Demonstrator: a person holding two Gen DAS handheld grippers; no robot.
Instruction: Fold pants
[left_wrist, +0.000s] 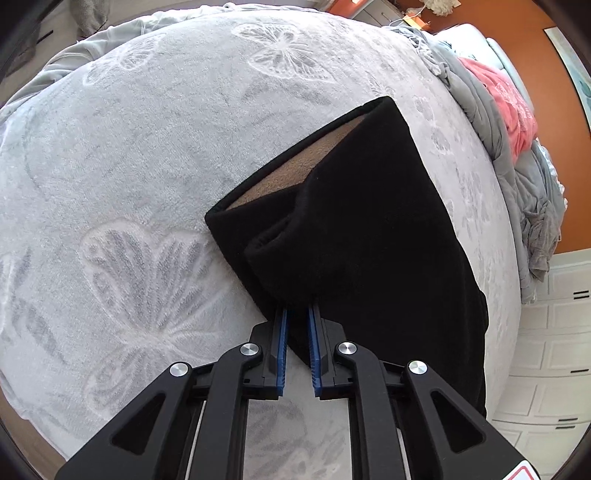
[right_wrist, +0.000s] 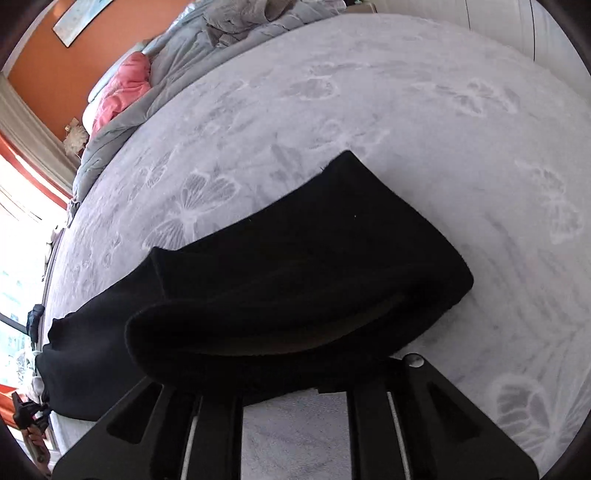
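Bare blanket (left_wrist: 147, 155) lies open left of the pants (left_wrist: 388, 221); heaped bedding (left_wrist: 491, 122) crowds the far edge.

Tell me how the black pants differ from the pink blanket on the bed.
The pants are black and folded over in the middle of the grey bedspread; the pink blanket is bright and crumpled at the far edge. The left gripper pinches the pants' fabric; nothing touches the blanket. Both look soft and fleecy.
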